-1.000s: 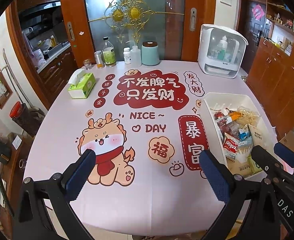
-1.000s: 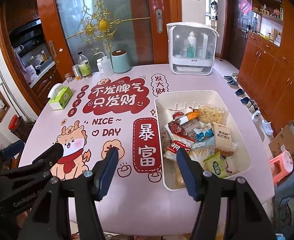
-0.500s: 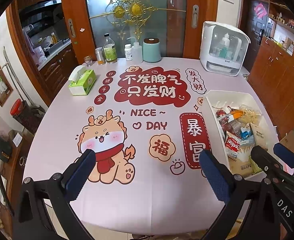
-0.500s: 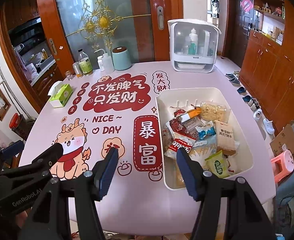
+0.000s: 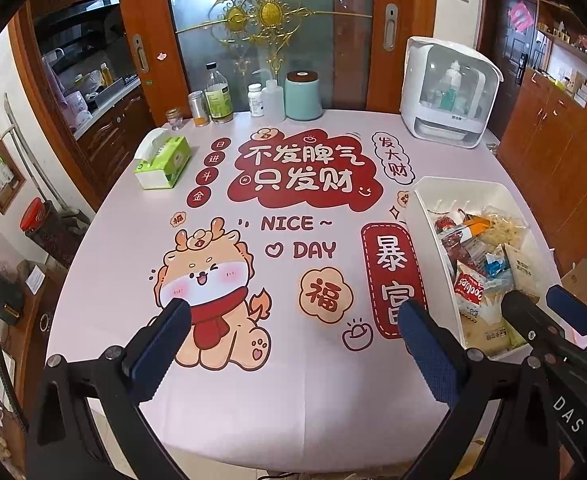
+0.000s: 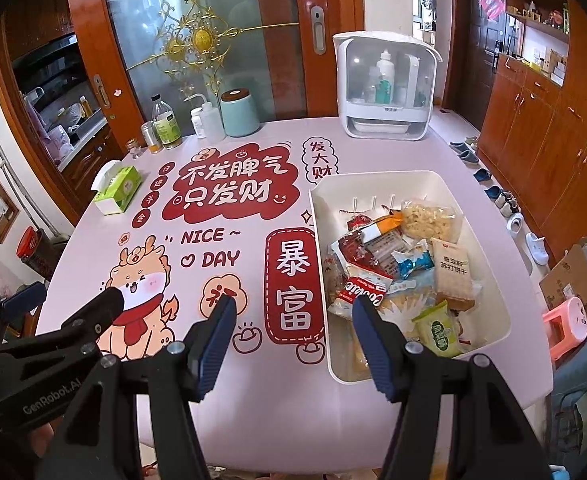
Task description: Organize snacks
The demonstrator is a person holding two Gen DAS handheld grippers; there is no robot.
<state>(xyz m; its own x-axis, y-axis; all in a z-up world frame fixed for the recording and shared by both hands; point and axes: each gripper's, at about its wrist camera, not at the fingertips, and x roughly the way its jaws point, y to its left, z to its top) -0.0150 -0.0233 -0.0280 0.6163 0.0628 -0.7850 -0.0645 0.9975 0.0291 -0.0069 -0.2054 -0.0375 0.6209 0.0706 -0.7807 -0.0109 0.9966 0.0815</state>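
A white plastic bin (image 6: 377,182) (image 5: 429,216) on the table's right side holds several snack packets piled together, among them a beige cracker pack (image 6: 451,272), a green pack (image 6: 439,330) and a red-and-white Cookie bag (image 6: 363,292). My right gripper (image 6: 293,308) hovers open above the table just left of the bin's near corner, nothing between its fingers. My left gripper (image 5: 293,316) hangs open over the cartoon dragon print, also empty. Each gripper shows at the edge of the other's view.
The table wears a pink printed cloth (image 5: 301,380). At the back stand a green tissue box (image 5: 163,162), bottles and jars (image 5: 217,98), a mint canister (image 5: 303,96) and a white cabinet-style appliance (image 5: 449,92). Wooden cupboards (image 6: 553,128) line the right wall.
Both views shift slightly, as if both grippers drew back and rose a little; the bin and snacks have not moved, and both grippers stay open.
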